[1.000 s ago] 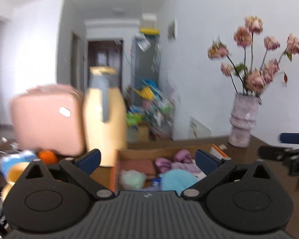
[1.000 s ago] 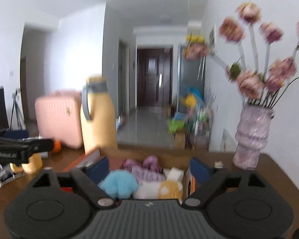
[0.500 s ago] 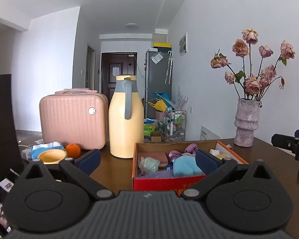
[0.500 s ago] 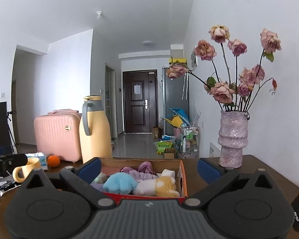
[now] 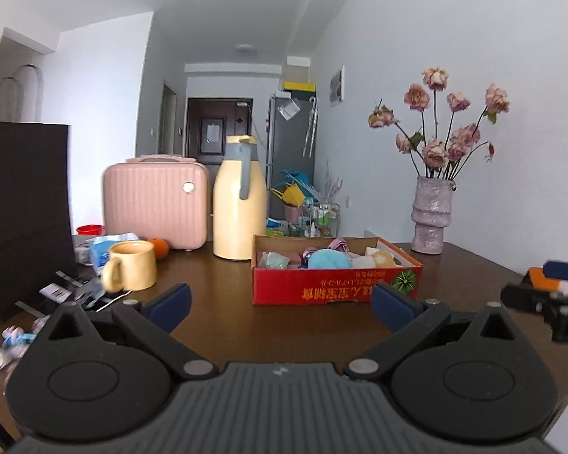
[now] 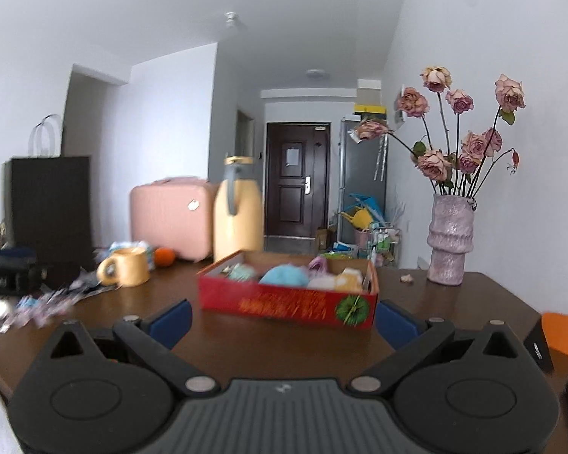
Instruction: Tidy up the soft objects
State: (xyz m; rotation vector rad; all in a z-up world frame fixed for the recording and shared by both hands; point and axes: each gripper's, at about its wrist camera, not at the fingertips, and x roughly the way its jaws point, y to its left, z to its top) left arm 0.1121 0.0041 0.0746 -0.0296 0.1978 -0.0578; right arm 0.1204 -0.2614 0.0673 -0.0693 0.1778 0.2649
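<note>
The left gripper [image 5: 280, 304] and right gripper [image 6: 283, 319] both stand spread wide, grasping nothing. The red box [image 5: 335, 287] of soft toys [image 5: 328, 259], perhaps five, sits mid-frame on the table [image 5: 223, 302].

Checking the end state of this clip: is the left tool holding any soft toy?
No: the left tool stands open and empty over the table, while the toys lie in the red box beyond it.
</note>
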